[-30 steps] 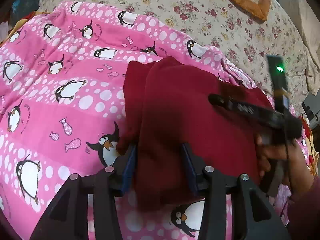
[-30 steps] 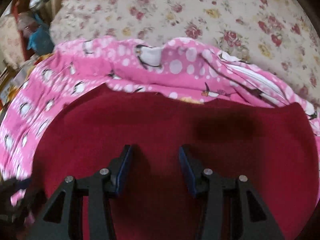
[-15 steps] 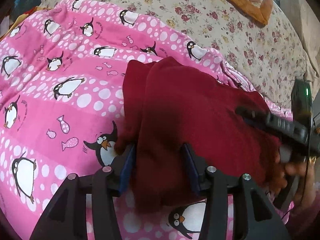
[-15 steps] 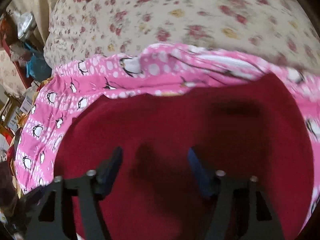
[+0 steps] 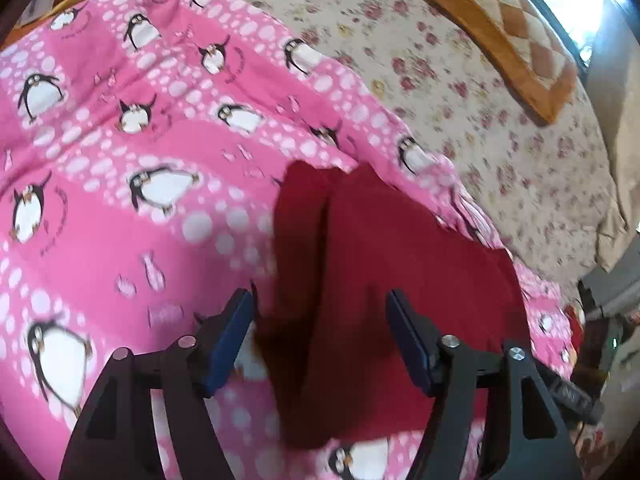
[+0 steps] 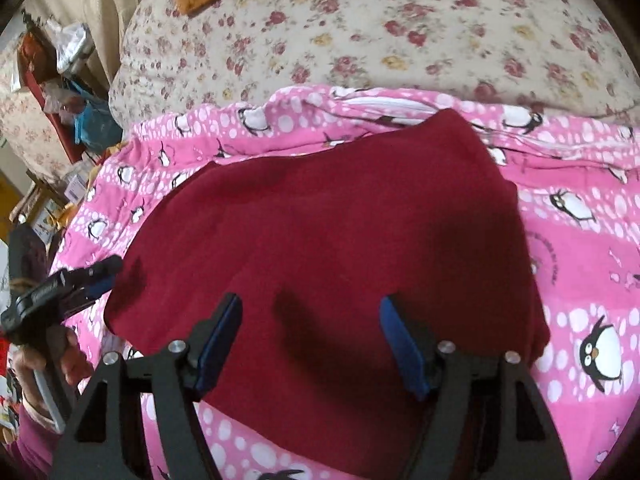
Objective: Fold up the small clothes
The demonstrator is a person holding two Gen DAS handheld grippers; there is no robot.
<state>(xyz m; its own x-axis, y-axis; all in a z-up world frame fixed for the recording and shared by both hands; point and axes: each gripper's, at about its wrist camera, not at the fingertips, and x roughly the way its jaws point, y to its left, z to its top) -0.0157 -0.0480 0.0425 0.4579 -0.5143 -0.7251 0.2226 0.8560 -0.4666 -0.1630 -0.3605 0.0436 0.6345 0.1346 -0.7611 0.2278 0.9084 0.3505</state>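
A: Where is the dark red cloth (image 6: 320,240) seen?

B: It is laid flat on the pink penguin blanket (image 5: 120,220), folded over itself (a fold line is seen toward 12 o'clock in the left wrist view). The flowered bed cover (image 6: 360,20) is seen past it at 12 o'clock.

A: How are the jaws of the left gripper (image 5: 320,340) held?

B: They are spread wide and have just been opening. The cloth's edge is seen between them, but it is not pinched.

A: And the right gripper (image 6: 312,340)?

B: It is held above the cloth with jaws spread apart, nothing gripped. The left gripper is seen from it at 9 o'clock, held by a hand (image 6: 60,356).
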